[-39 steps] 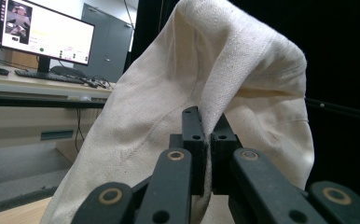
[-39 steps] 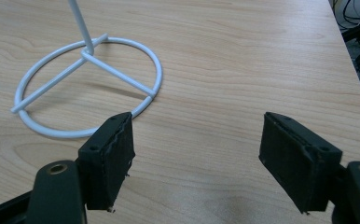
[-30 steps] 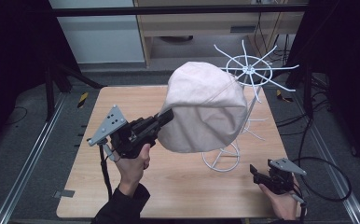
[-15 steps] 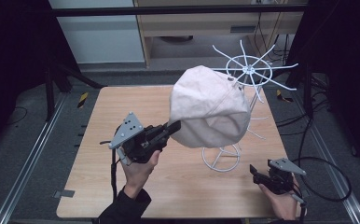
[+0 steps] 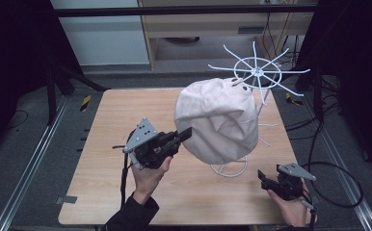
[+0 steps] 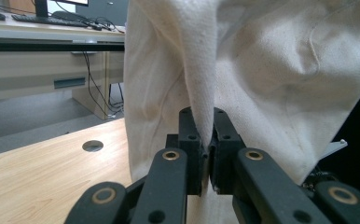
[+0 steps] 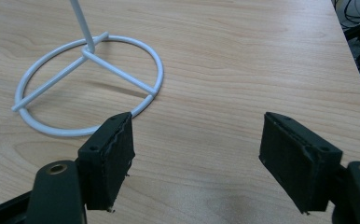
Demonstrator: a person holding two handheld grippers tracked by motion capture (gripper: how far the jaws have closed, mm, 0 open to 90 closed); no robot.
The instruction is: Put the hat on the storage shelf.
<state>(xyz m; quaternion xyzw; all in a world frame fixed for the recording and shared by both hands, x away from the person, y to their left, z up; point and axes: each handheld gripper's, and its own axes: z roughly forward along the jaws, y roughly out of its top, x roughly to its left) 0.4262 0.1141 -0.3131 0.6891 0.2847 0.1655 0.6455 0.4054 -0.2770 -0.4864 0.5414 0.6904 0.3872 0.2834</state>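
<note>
Above a light wooden table (image 5: 102, 192), a cream fabric hat (image 5: 218, 120) hangs in the air, pinched at its lower left edge by the left gripper (image 5: 186, 134), which a person's left hand (image 5: 148, 175) holds up from the near side of the table. Seen along that gripper's own black jaws, a fold of the cream cloth (image 6: 201, 93) drops straight between the two pads, which press on it from both sides with almost no gap; the jaws have just been easing apart very slightly, yet the fabric is caught between them. The hat sits in front of a white wire hat stand (image 5: 259, 74), whose spoked top ring rises bare behind and to the right of the crown, while the stand's round base (image 5: 230, 168) rests on the table just under the hat's lower rim. Whether the cloth touches the stand's pole cannot be told. At the near right corner of the table, the right gripper (image 5: 266, 178) is held low and well apart from the hat, its jaws standing wide with nothing between them. From that gripper's own camera, the white ring base (image 7: 89, 84) lies on the wood just beyond the left pad (image 7: 110, 158). Grey floor and a desk lie behind the table.
</note>
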